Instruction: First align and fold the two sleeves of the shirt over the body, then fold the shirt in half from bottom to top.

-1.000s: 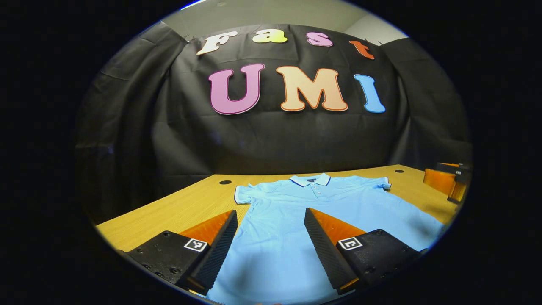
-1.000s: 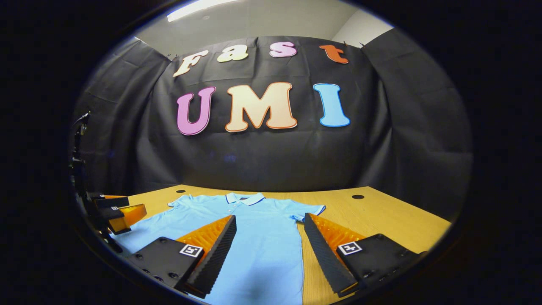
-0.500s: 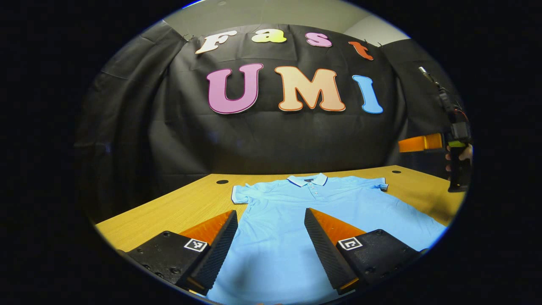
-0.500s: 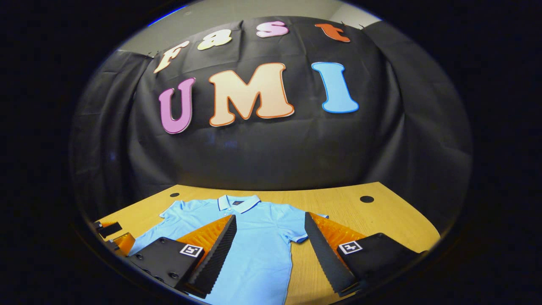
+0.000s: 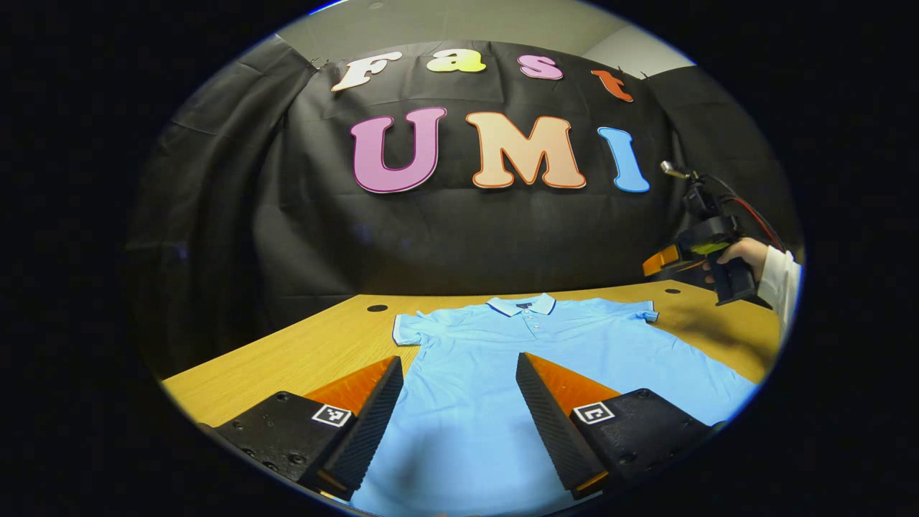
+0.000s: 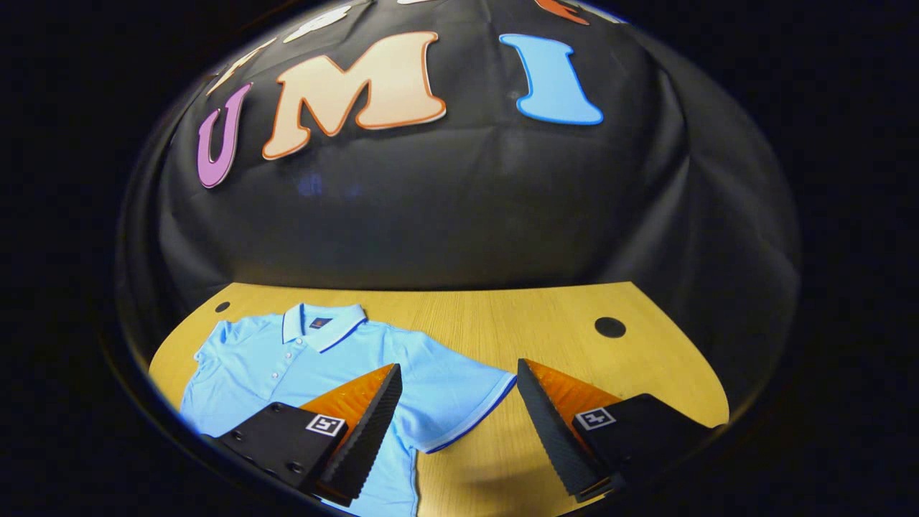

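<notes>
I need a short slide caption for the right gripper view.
Open right gripper poised above the sleeve of a flat blue polo shirt.

Left gripper [image 5: 459,402] low, jaws wide apart. Right gripper [image 6: 459,409] also spread, raised, hand [image 5: 743,253] probably gripping its handle.

A staged recording booth, not a home: black cloth wall [image 5: 459,237] hangs ahead of the tongs, a plain wooden table [image 6: 502,316] with round cable holes [image 6: 609,327] lies below them, and pale ceiling [image 5: 459,25] shows above the cloth.
</notes>
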A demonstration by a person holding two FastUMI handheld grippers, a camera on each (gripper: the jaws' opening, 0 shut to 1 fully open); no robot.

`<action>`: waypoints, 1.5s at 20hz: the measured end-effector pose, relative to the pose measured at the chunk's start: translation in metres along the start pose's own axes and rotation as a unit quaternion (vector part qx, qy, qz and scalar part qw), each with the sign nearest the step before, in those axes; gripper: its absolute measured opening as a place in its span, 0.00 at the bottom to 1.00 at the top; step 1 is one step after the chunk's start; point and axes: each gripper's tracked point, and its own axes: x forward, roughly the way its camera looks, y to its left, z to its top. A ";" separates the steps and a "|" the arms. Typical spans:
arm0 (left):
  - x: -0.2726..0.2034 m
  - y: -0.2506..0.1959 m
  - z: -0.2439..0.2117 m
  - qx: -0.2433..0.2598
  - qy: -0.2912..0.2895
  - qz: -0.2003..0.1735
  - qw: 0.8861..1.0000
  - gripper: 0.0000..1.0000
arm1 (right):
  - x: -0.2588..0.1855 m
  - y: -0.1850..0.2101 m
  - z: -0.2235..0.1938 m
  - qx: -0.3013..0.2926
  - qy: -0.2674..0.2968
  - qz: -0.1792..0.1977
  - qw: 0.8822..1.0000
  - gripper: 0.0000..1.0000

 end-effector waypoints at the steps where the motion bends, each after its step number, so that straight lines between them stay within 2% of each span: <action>1: 0.000 0.000 0.000 0.000 0.000 0.000 1.000 0.96 | 0.010 -0.002 -0.004 -0.007 0.007 -0.005 1.000 1.00; 7: 0.001 -0.001 0.000 0.002 0.000 -0.001 1.000 0.96 | 0.053 -0.019 -0.035 -0.036 0.046 -0.035 0.998 1.00; 12: 0.001 -0.002 0.000 0.002 0.001 -0.003 1.000 0.96 | 0.066 -0.023 -0.052 -0.022 0.066 -0.036 0.997 0.99; 15: 0.001 -0.002 -0.002 0.003 0.002 -0.003 1.000 0.96 | 0.070 -0.020 -0.060 -0.006 0.077 -0.023 0.997 1.00; 17: 0.001 -0.001 -0.001 0.003 0.003 -0.003 1.000 0.96 | 0.073 -0.019 -0.060 0.009 0.078 -0.018 0.997 0.96; 21: 0.001 -0.001 -0.002 0.004 0.003 -0.003 1.000 0.96 | 0.073 -0.015 -0.060 0.004 0.074 -0.004 0.997 0.81; 22: 0.002 -0.001 -0.001 0.004 0.003 -0.003 1.000 0.96 | 0.074 -0.013 -0.061 0.002 0.074 -0.001 0.997 0.70; 23: 0.001 -0.001 -0.002 0.004 0.003 -0.003 1.000 0.96 | 0.073 -0.011 -0.061 0.003 0.074 0.004 0.997 0.65; 25: 0.002 0.000 -0.002 0.004 0.002 -0.003 1.000 0.96 | 0.072 -0.006 -0.060 0.004 0.074 0.009 0.997 0.40; 26: 0.002 0.000 -0.002 0.004 0.003 -0.003 1.000 0.95 | 0.071 -0.004 -0.062 0.007 0.078 0.011 0.997 0.37; 28: 0.002 0.000 -0.001 0.004 0.002 -0.003 1.000 0.96 | 0.071 -0.002 -0.062 0.007 0.077 0.009 0.997 0.12; 29: 0.002 0.000 -0.002 0.004 0.002 -0.003 1.000 0.96 | 0.070 -0.003 -0.059 0.007 0.076 0.007 0.997 0.12; 30: 0.001 0.000 -0.001 0.004 0.002 -0.003 1.000 0.96 | 0.070 -0.002 -0.059 0.011 0.075 0.005 0.997 0.04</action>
